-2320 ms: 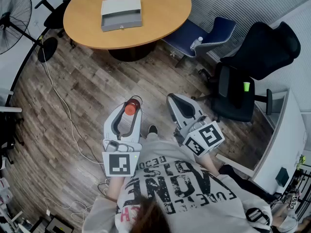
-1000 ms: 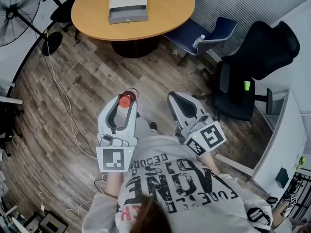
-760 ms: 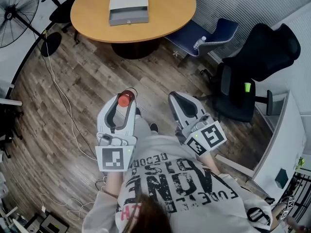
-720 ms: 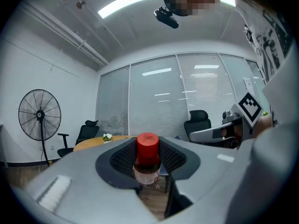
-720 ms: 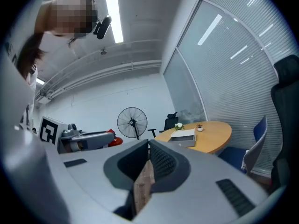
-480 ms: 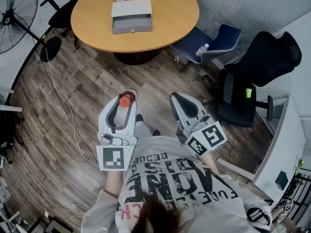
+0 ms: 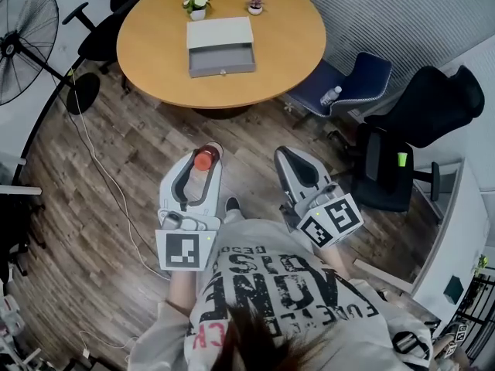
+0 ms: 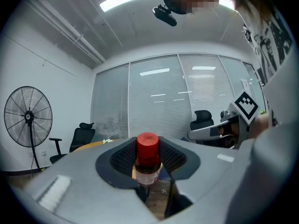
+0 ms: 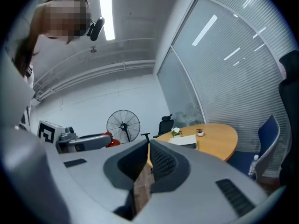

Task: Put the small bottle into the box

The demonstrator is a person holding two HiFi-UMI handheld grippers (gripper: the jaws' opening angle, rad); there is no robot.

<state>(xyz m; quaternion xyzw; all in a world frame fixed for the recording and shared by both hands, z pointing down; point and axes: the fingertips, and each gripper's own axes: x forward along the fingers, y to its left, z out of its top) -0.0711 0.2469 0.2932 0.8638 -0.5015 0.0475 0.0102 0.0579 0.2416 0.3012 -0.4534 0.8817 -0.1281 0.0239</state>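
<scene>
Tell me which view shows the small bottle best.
Left gripper view: small bottle, red cap up, clamped in the left hand-held gripper. Head view shows mainly its cap from above; right gripper view only a red glimpse.

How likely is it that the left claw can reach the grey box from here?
Probably not yet. The left claw, shut on the bottle, hangs over the floor short of the table with the box. Nothing blocks the way.

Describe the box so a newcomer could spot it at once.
Find the round wooden table ahead of the person. On it lies the box, flat, grey, rectangular, just before two tiny potted plants; nothing else there is grey.
</scene>
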